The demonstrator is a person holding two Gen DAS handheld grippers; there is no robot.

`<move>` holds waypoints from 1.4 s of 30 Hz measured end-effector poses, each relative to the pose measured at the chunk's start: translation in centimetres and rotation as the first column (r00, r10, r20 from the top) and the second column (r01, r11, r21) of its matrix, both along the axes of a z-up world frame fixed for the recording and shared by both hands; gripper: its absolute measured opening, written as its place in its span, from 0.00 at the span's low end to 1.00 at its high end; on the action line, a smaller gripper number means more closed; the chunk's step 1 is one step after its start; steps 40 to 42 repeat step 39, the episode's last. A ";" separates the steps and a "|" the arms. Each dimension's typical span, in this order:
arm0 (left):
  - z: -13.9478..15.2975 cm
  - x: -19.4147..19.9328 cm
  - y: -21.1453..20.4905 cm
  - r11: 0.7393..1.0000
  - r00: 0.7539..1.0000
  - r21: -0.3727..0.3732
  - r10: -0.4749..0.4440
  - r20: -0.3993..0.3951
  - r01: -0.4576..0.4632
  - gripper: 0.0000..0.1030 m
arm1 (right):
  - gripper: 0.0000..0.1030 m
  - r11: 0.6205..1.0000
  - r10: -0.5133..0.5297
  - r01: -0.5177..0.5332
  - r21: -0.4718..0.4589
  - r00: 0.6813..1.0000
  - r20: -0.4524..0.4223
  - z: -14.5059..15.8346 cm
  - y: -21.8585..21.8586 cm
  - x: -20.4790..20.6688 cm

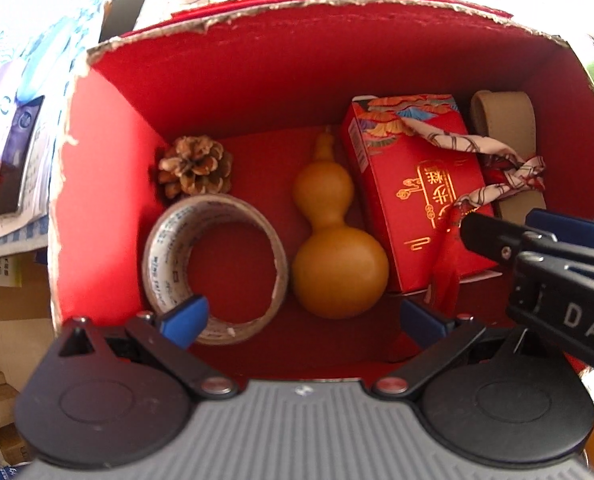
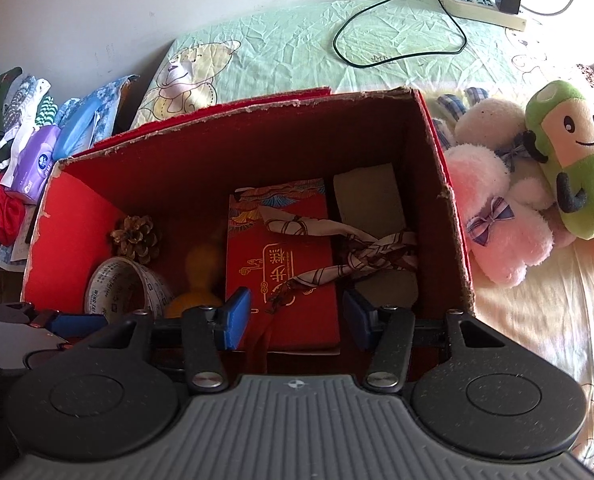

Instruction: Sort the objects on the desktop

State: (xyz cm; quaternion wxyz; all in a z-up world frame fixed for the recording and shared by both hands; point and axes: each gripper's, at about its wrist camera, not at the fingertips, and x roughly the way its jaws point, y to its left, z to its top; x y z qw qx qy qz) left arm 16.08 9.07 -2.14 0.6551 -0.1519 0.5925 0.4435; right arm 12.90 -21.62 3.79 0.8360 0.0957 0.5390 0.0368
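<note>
An open red cardboard box holds a pine cone, a roll of tape, a yellow gourd, a red gift box, a patterned scarf and a tan roll. My left gripper is open and empty above the gourd and tape. My right gripper is open and empty over the gift box's near end; it also shows in the left wrist view.
The box stands on a bed with a green bear-print sheet. Plush toys lie right of the box. A power strip and black cable lie at the back. Tissue packs and clothes are piled at the left.
</note>
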 end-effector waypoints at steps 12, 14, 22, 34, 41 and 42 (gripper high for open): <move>-0.7 0.0 0.1 1.000 1.000 -0.003 0.026 -0.004 -0.026 0.99 | 0.50 1.000 0.003 -0.003 0.010 1.000 -0.023 -1.0 -0.6 0.0; -0.7 0.0 0.1 1.000 1.000 0.005 0.030 -0.006 -0.030 0.99 | 0.50 1.000 0.004 -0.004 0.011 1.000 -0.023 -0.9 -0.6 0.0; -1.5 -1.2 -0.5 0.998 0.999 0.030 0.048 0.011 -0.049 0.99 | 0.50 1.000 0.014 -0.014 -0.002 1.000 -0.019 -0.9 -0.4 0.2; -1.7 -1.4 -0.6 0.998 0.999 0.049 0.043 0.024 -0.044 0.98 | 0.50 1.000 0.018 -0.018 0.004 1.000 -0.015 -1.0 -0.6 0.1; -1.8 -1.6 -0.8 0.997 0.998 0.063 0.048 0.028 -0.049 0.97 | 0.50 1.000 0.016 -0.016 0.012 1.000 -0.012 -1.0 -0.6 0.1; -1.8 -1.6 -0.8 0.997 0.998 0.063 0.048 0.028 -0.049 0.97 | 0.50 1.000 0.016 -0.016 0.012 1.000 -0.012 -1.0 -0.6 0.1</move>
